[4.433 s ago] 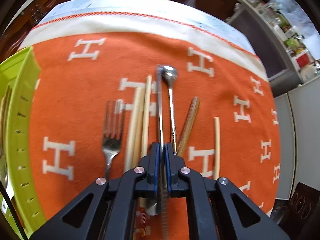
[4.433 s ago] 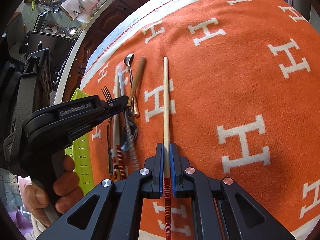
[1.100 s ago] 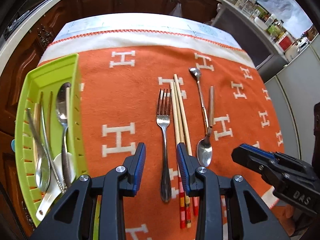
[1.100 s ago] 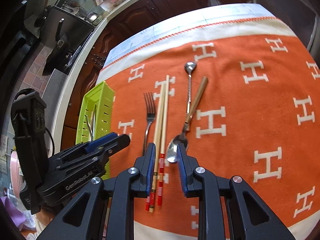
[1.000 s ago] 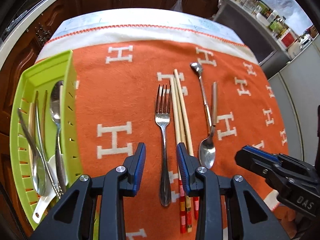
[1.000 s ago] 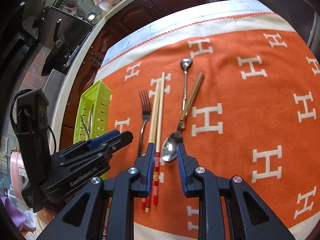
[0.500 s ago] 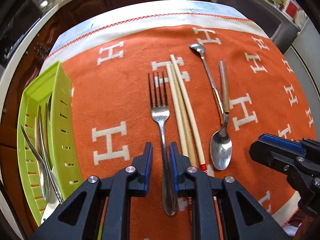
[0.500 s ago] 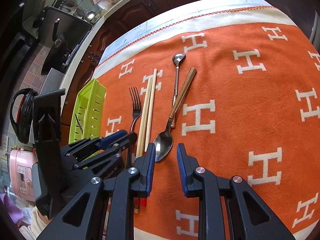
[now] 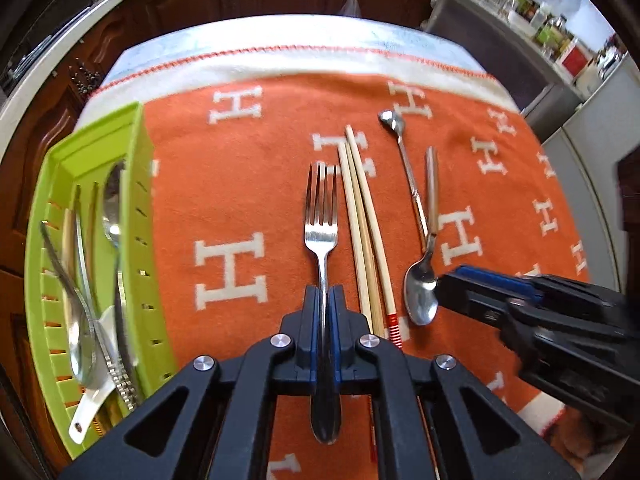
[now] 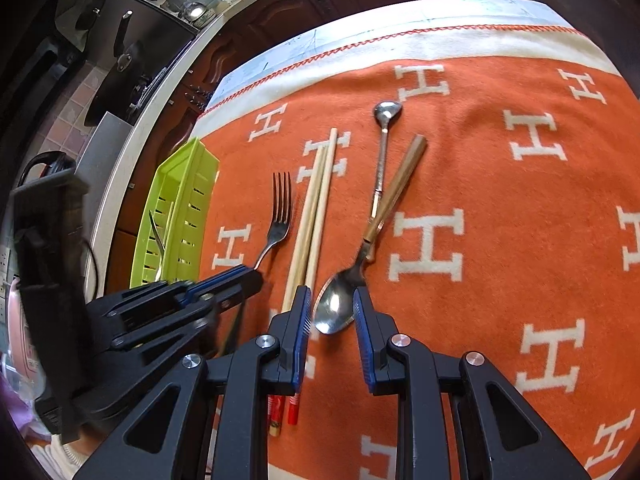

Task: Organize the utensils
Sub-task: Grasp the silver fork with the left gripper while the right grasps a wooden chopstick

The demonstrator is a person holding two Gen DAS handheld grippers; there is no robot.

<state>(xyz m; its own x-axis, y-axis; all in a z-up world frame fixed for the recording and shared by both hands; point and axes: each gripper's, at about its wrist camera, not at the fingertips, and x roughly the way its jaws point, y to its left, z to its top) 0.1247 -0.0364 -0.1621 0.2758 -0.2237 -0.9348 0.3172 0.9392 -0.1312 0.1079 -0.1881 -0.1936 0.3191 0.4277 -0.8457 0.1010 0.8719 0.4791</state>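
The left gripper point(image 9: 325, 300) has just closed its jaws on the handle of the fork point(image 9: 321, 216), whose tines point away from it. The right gripper point(image 10: 330, 312) stands partly open, its pads either side of the wooden-handled spoon point(image 10: 335, 308) without touching. Chopsticks point(image 9: 362, 216) lie between fork and spoon. Far left of the left gripper sits the green tray point(image 9: 138, 208), holding cutlery.

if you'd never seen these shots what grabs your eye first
The bright orange blanket patterned with white H letters fills both views, with steel and wooden utensils lined up along its middle. Front and centre, the left gripper is clamped on the handle of the silver steel fork. At the left edge sits the lime green slotted plastic tray, already holding cutlery.
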